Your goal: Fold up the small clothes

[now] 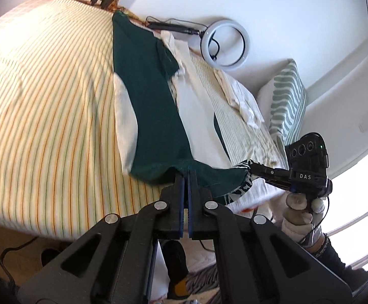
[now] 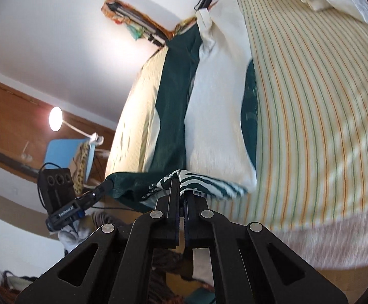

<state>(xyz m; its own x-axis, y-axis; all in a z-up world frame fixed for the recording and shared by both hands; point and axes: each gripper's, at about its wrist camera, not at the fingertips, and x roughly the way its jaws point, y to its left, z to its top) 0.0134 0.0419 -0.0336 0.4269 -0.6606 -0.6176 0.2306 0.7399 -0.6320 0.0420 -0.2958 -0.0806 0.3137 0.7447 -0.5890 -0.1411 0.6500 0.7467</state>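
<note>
Left tongs [image 1: 186,174]: we see them clamped on the green hem of the garment [image 1: 148,106].
Right tongs [image 2: 182,183]: pinched on its striped corner.
Garment: stretched ahead of both tongs over the bed [image 1: 44,101], near edge lifted.
Risk: we judge a thin hem could slip out, or uneven pulling could skew the fold.
Writing: "DAS" on the right unit; "GenRobot.AI", we think, on the left.

The garment [image 1: 153,116] was dark green with off-white panels, its hem edge zebra-striped green and white. The bedsheet [image 1: 44,116] was cream with thin orange and green stripes (blurred in places). The pillow [image 1: 289,101] bore wavy sage-and-white bands. Both grippers' fingers [image 2: 175,192] were black.
</note>
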